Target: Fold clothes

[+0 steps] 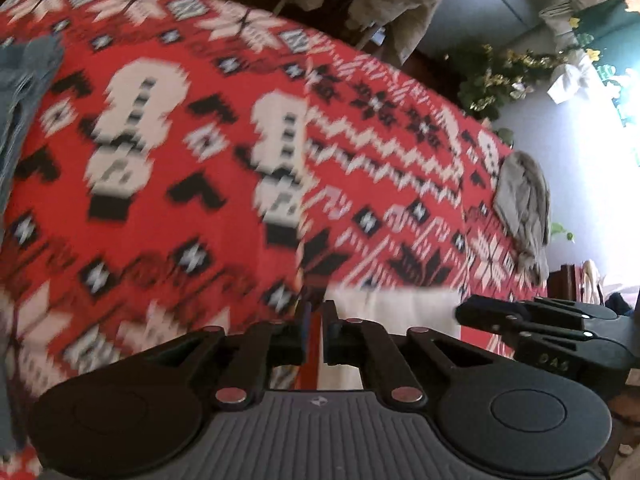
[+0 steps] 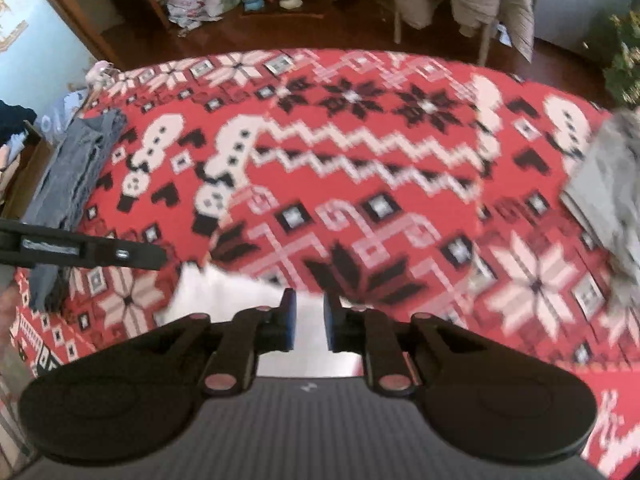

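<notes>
The red patterned blanket [image 2: 360, 168] is the landmark. At its near edge lies a white garment [image 2: 224, 296], under both grippers. A blue-grey garment [image 2: 72, 184] lies at its left edge, a grey one [image 2: 604, 184] at its right.

The left gripper [image 1: 316, 320] shows a slim gap, and whether it pinches cloth I cannot tell. The right gripper [image 2: 310, 320] stands part open, empty.

Likely the white garment is in hand, though it is too blurred to tell whether it is folded or not.
</notes>
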The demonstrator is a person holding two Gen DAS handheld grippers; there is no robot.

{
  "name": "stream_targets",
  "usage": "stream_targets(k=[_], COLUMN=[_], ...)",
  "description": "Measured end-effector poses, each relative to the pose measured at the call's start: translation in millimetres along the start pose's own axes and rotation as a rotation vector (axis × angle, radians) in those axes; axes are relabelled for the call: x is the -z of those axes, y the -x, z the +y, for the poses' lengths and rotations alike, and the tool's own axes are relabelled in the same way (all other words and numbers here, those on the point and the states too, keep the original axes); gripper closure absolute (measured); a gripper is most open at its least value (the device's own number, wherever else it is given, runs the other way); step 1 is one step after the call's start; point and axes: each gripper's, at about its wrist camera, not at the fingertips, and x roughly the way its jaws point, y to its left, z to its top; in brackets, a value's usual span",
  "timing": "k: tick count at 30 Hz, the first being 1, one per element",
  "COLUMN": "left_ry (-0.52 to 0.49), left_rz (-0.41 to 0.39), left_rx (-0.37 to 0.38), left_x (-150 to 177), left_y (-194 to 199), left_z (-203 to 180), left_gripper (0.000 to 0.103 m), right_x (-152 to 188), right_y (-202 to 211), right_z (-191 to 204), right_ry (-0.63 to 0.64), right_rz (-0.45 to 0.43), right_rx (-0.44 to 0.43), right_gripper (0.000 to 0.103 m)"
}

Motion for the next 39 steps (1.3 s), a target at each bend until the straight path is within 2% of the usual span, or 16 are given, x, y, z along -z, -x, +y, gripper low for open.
stream_targets(k=[2, 3, 4, 7, 11, 16, 24, 29, 31, 36, 39], left_ry=[0.008, 0.012, 0.014, 0.023, 0.017, 0.014, 0.01, -0.072, -0.122, -0.203, -0.256], left_rz=[0.016, 0.025, 0.034, 0.061, 0.07, 0.075, 0.07, 0.019, -0.019, -0.059, -0.08], left_rx=[-0.006, -0.006, 0.001, 0.024, 0.008, -0.006, -0.017, -0.101, -0.146, -0.237, -0.309], left_x=[10, 16, 23, 38, 47, 55, 58, 61, 64, 65, 66], left_y=[5, 6, 7, 4, -9, -21, -23, -12, -7, -1, 4], left_z=[3, 3, 2, -3, -6, -10, -15, -29, -35, -42, -47], left_gripper=[0.085, 0.073, 0.07, 0.066, 0.064, 0.063, 0.062, 0.058, 0.047, 0.041, 0.04], right_x=[17, 26, 35, 61, 84, 94, 89, 87, 87, 89, 91], right_y=[7, 11, 14, 21, 27, 25, 24, 29, 31, 32, 33], right_z=[-6, -8, -10, -12, -11, -10, -8, -7, -6, 0, 3], right_ry=[-0.029, -0.044, -0.06, -0.103, -0.158, -0.214, -0.231, -0.231, -0.228, -0.188, -0.176], right_rz=[0.022, 0.032, 0.041, 0.066, 0.068, 0.052, 0.064, 0.057, 0.051, 0.054, 0.057], right_rx=[0.013, 0.018, 0.02, 0.012, -0.007, 0.01, 0.042, 0.048, 0.051, 0.063, 0.06], right_gripper=[0.076, 0.074, 0.071, 0.062, 0.058, 0.057, 0.057, 0.057, 0.057, 0.057, 0.057])
